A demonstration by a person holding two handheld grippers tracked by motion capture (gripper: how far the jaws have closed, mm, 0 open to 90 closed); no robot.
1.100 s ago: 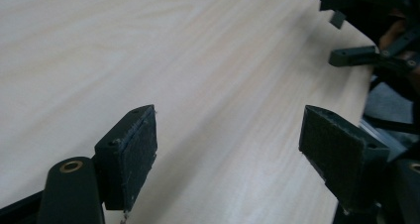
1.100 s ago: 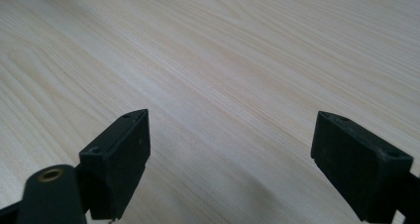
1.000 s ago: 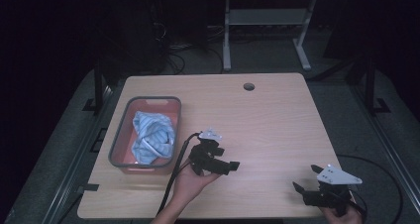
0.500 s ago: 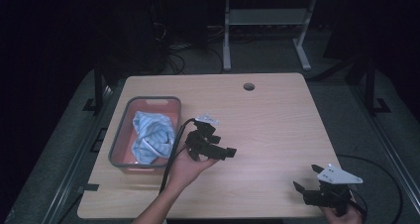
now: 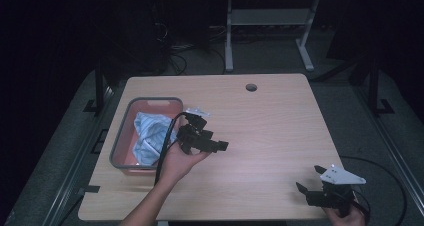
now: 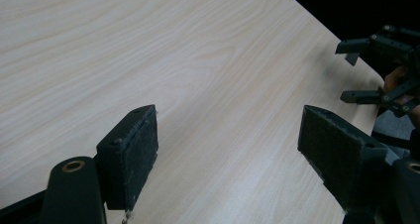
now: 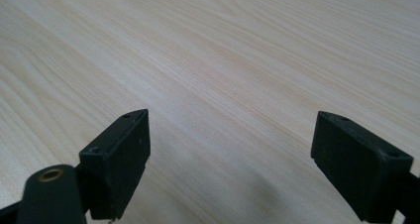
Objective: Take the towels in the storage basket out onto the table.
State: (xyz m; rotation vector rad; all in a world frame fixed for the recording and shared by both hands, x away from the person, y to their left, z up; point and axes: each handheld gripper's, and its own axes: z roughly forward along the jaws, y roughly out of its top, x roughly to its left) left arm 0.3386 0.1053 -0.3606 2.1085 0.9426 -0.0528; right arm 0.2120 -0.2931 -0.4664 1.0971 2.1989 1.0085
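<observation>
A crumpled blue-and-white cloth [image 5: 147, 133] lies in a red tub with a grey rim [image 5: 122, 118] at the table's left. My left gripper [image 5: 216, 142] is held just right of the tub, above the table, its jaws pointing right. In the left gripper view the left gripper [image 6: 228, 115] is open and empty over bare wood, with the other gripper [image 6: 381, 70] far off at the upper right. My right gripper [image 5: 307, 183] sits near the table's front right corner, pointing left. The right gripper view has the right gripper [image 7: 233, 122] open with nothing between its pads.
The light wooden table [image 5: 270, 121] has a round cable hole [image 5: 251, 87] near its far edge. A black cable [image 5: 167, 141] trails from the left gripper past the tub's right side. Beyond the table stands a metal frame [image 5: 270, 31] on dark floor.
My left gripper has moved away from the front edge and slightly left, ending closer to the tub. The right gripper has stayed where it was.
</observation>
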